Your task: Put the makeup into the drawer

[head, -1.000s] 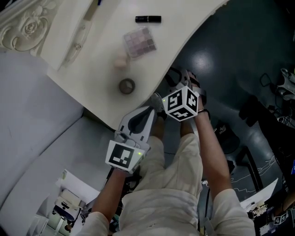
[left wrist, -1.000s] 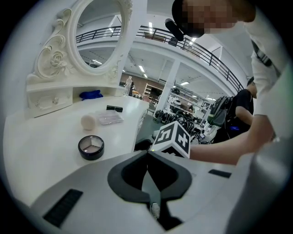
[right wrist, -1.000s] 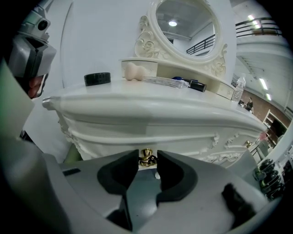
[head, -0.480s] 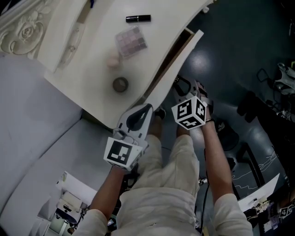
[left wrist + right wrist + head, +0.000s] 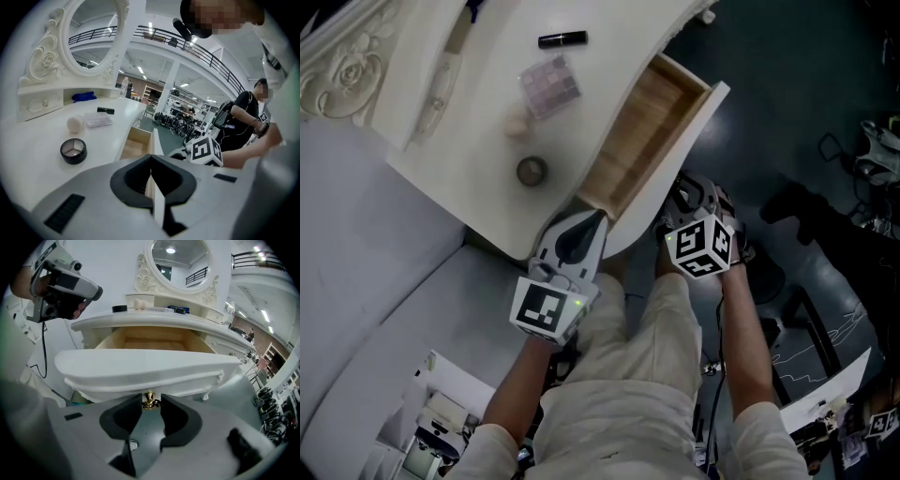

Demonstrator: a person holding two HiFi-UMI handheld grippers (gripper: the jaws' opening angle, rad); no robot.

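Note:
The white dressing table's drawer [image 5: 652, 131] stands pulled out, its wooden inside bare. My right gripper [image 5: 684, 202] is shut on the drawer's small gold knob [image 5: 150, 401], below the curved white drawer front [image 5: 145, 369]. On the tabletop lie a black lipstick [image 5: 562, 39], a clear eyeshadow palette [image 5: 549, 85], a pale sponge [image 5: 517, 124] and a round black compact [image 5: 532, 171]. My left gripper [image 5: 581, 220] is shut and holds nothing. It hovers at the table's front edge, just left of the drawer, with the compact [image 5: 73, 151] ahead to its left.
An oval mirror [image 5: 91, 33] in a carved white frame with small drawers [image 5: 40, 104] stands at the back of the table, a blue item [image 5: 84, 97] beside it. My legs [image 5: 628, 375] are below the drawer. Dark floor with cables and gear lies to the right.
The drawer has slid out from shut to wide open as my right gripper moved back toward my body with the knob. My left gripper has stayed almost still.

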